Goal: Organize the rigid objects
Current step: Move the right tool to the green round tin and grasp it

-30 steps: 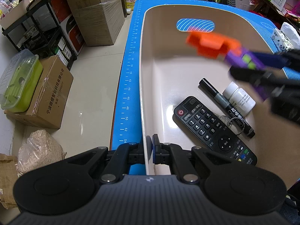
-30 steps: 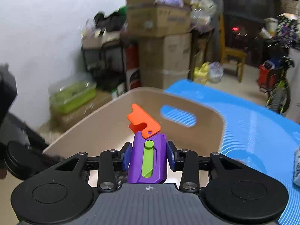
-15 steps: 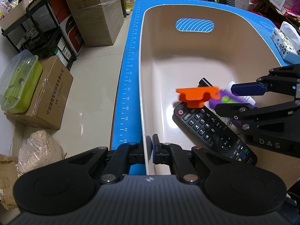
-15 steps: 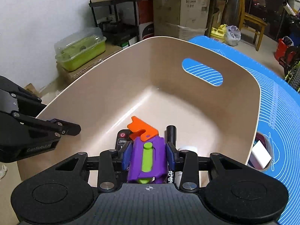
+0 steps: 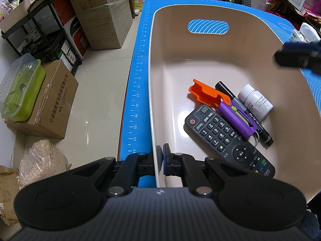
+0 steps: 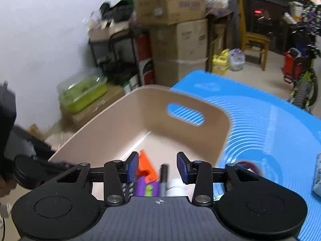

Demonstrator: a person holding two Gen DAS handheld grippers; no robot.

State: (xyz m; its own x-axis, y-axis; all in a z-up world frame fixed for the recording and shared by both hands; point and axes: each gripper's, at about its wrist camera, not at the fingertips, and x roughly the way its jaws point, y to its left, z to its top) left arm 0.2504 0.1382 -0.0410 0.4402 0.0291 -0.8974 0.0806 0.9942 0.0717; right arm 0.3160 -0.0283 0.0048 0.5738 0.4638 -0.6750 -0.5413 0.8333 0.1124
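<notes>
Here the beige basin's (image 5: 152,92) near rim is clamped by the left gripper (image 5: 159,158). The right gripper (image 6: 158,167) is held spread and empty above it. Inside, the orange-and-purple toy (image 5: 222,108) is seen lying between remote control (image 5: 226,138) and black marker (image 5: 243,112), beside a white bottle (image 5: 255,102).

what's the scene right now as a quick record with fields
container: beige bin on blue mat
contents: remote control, purple and orange toy, black marker, white pill bottle
toy position: lying partly on the remote, beside the marker
left tongs: shut on the bin's near wall
right tongs: open, empty, above the bin
</notes>
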